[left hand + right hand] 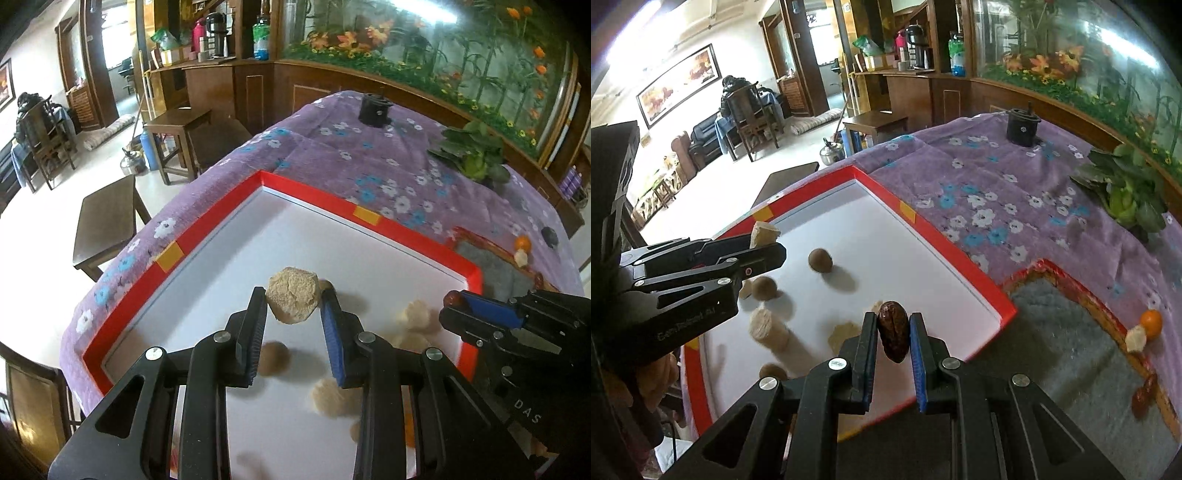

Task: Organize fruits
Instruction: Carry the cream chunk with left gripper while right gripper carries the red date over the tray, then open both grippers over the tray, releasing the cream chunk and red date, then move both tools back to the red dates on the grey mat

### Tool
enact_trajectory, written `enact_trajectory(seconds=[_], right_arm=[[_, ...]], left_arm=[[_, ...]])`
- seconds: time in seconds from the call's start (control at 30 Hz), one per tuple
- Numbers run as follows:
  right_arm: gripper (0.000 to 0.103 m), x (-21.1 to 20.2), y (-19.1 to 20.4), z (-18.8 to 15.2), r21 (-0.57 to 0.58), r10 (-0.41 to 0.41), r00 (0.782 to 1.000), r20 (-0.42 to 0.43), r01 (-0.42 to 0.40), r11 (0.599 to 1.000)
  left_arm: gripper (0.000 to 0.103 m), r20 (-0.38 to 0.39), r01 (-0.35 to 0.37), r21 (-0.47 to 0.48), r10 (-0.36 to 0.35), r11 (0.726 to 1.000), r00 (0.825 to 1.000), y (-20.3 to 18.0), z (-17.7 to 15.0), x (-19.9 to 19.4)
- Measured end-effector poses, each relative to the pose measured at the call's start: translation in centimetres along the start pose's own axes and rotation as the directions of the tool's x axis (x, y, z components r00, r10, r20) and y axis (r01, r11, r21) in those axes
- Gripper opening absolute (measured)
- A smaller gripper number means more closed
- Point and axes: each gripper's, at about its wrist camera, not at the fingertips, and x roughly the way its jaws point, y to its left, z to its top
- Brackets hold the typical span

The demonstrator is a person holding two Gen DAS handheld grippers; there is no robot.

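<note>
My left gripper (293,295) is shut on a pale beige fruit chunk (292,301) and holds it above the white tray with red rim (221,218). The chunk also shows in the right wrist view (762,232). My right gripper (893,320) is shut on a dark brown date (894,330), held over the tray's right corner (1004,306). Several brown round fruits (820,259) and beige pieces (768,330) lie in the tray. A grey mat with a red-brown rim (1071,332) lies to the right, holding an orange (1151,323), a beige piece (1137,339) and red dates (1144,397).
The table has a purple flowered cloth (997,192). A black round object (1021,127) stands at its far end and a leafy green plant (1123,188) at the right. Wooden stools (107,221) and cabinets stand beyond the table's left edge.
</note>
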Motion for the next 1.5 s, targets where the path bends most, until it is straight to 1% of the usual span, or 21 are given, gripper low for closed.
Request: enact_trajectory(seconds=[0.1, 0.37, 0.67, 0.8, 0.87, 0.9, 0.93, 0.97, 1.0, 1.13, 1.27, 1.4, 1.5], right_arm=[[0.016, 1.1, 0.0, 1.0, -0.008, -0.004, 1.000, -0.011, 0.004, 1.000], [0.016, 3.9, 0.5, 3.0, -0.038, 0.007, 0.999, -0.048, -0.009, 0.999], [0.016, 6.0, 0.8, 3.5, -0.040, 0.033, 0.997, -0.070, -0.036, 0.999], [0.016, 6.3, 0.6, 3.4, -0.021, 0.062, 0.995, -0.073, -0.064, 0.998], [0.021, 6.4, 0.3, 3.3, -0.003, 0.076, 0.994, -0.075, -0.076, 0.997], [0.027, 6.3, 0.1, 3.2, 0.009, 0.082, 0.994, -0.073, -0.081, 0.997], [0.029, 6.1, 0.0, 3.2, 0.017, 0.087, 0.994, -0.070, -0.086, 0.996], [0.029, 5.9, -0.2, 3.1, 0.023, 0.091, 0.993, -0.069, -0.090, 0.996], [0.029, 5.6, -0.4, 3.0, 0.029, 0.089, 0.994, -0.063, -0.087, 0.996], [0.029, 4.4, -0.5, 2.4, 0.031, 0.081, 0.995, -0.050, -0.080, 0.996], [0.029, 3.0, -0.3, 1.4, 0.027, 0.060, 0.997, -0.039, -0.059, 0.998], [0.030, 1.1, -0.1, 0.5, 0.019, 0.029, 1.000, -0.008, -0.029, 0.999], [0.033, -0.7, -0.5, -0.4, 0.037, 0.020, 1.000, 0.012, -0.021, 0.999]], left_arm=[[0.029, 0.002, -0.026, -0.004, 0.026, 1.000, 1.000, 0.6, 0.6, 0.8], [0.029, -0.019, -0.047, -0.026, 0.046, 0.999, 0.999, 1.5, 1.4, 2.4], [0.029, -0.042, -0.075, -0.028, 0.073, 0.997, 0.996, 1.4, 1.4, 3.6], [0.029, -0.052, -0.078, -0.043, 0.076, 0.996, 0.996, 1.4, 1.4, 3.9], [0.031, -0.058, -0.079, -0.052, 0.076, 0.996, 0.995, 1.6, 1.4, 4.0], [0.035, -0.060, -0.077, -0.056, 0.074, 0.995, 0.995, 1.6, 1.4, 4.0], [0.040, -0.060, -0.081, -0.060, 0.077, 0.995, 0.995, 1.6, 1.4, 4.0], [0.049, -0.056, -0.083, -0.061, 0.080, 0.995, 0.995, 1.7, 1.3, 3.9], [0.054, -0.050, -0.083, -0.064, 0.080, 0.994, 0.996, 1.7, 1.3, 3.8], [0.054, -0.040, -0.091, -0.067, 0.089, 0.994, 0.995, 1.5, 1.1, 3.1], [0.054, -0.027, -0.101, -0.050, 0.099, 0.994, 0.995, 0.9, 0.7, 2.3], [0.054, 0.010, -0.108, -0.033, 0.108, 0.994, 0.994, -0.1, 0.4, 0.9], [0.054, 0.040, -0.112, -0.016, 0.113, 0.994, 0.993, -1.1, 0.1, -0.2]])
